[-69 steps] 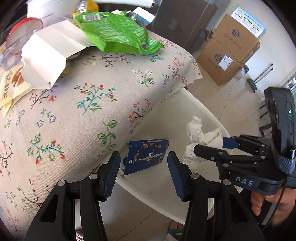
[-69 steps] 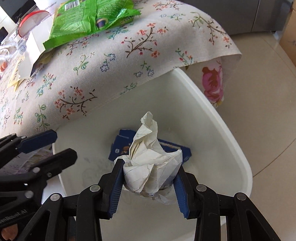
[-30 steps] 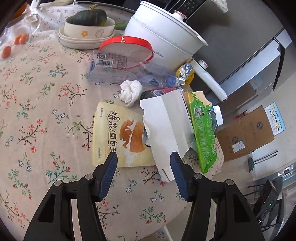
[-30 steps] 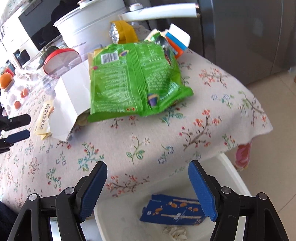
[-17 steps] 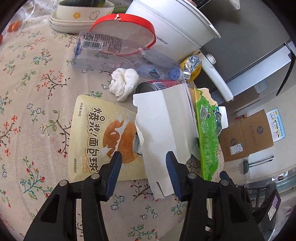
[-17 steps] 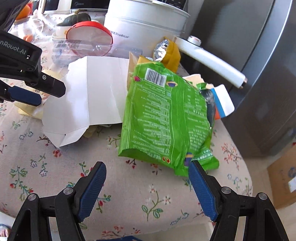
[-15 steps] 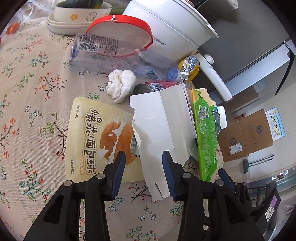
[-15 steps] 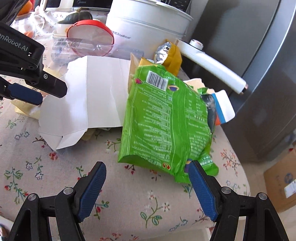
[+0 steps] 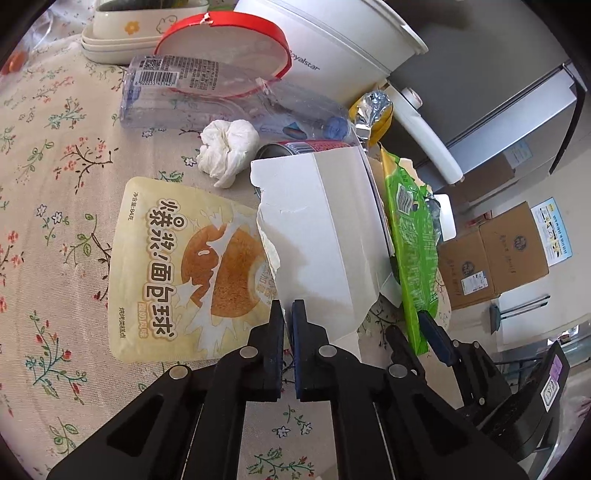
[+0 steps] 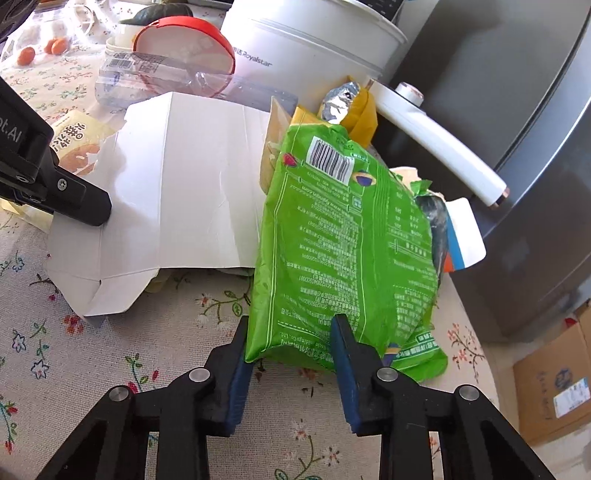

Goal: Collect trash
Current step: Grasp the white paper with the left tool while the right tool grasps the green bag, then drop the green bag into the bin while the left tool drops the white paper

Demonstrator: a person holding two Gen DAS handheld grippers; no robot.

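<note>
My left gripper (image 9: pixel 288 314) is shut on the near edge of a flattened white cardboard box (image 9: pixel 321 236), which also shows in the right wrist view (image 10: pixel 177 192). My right gripper (image 10: pixel 291 332) has its jaws around the near end of a green snack bag (image 10: pixel 343 243), partly closed on it. The bag also shows in the left wrist view (image 9: pixel 413 251). A yellow bread wrapper (image 9: pixel 166 266), a crumpled white tissue (image 9: pixel 227 151), a red can (image 9: pixel 306 147) partly under the box and a crushed clear plastic bottle (image 9: pixel 207 96) lie on the floral tablecloth (image 9: pixel 48 155).
A white Royalstar cooker (image 10: pixel 306 48) with a long handle (image 10: pixel 439 144) stands behind the trash, beside a red-rimmed lid (image 9: pixel 221 44) and a cream dish (image 9: pixel 122 33). A grey fridge (image 10: pixel 517 110) is at right. Cardboard boxes (image 9: pixel 495 254) sit on the floor.
Both grippers left the white bin and moved up over the table. My left gripper closed on the white box edge. My right gripper narrowed around the green bag's end.
</note>
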